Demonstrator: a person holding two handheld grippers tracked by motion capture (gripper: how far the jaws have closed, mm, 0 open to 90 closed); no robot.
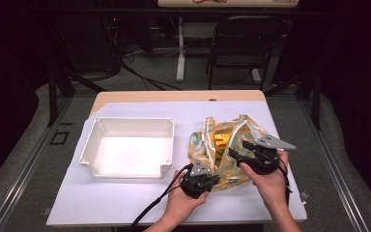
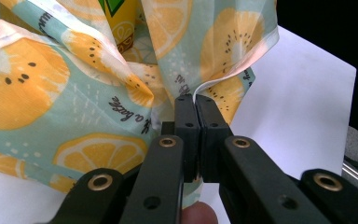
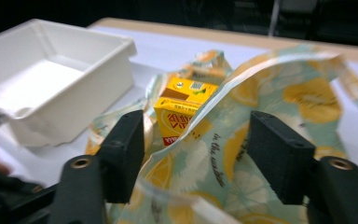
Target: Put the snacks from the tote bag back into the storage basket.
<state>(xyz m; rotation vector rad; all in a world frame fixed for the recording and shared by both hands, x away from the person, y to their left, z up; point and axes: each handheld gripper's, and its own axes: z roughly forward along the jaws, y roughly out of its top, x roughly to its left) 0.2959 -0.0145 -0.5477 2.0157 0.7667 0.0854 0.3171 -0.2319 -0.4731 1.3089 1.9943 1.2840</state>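
Where the white tabletop (image 1: 125, 198) carries the work, an empty white tray (image 1: 128, 147) sits on its left half, well apart from nothing but the bag (image 1: 222, 150) lying just beside it on the right. Printed with lemons, the cloth bag lies slumped, mouth upward. A yellow juice carton (image 3: 182, 109) stands inside it, top exposed. The left hand-held gripper (image 2: 196, 105) is clenched on the bag's hem, probably to keep the mouth spread. The right hand-held gripper (image 3: 196, 154) is released, jaws straddling the near rim, seemingly poised to reach the carton.
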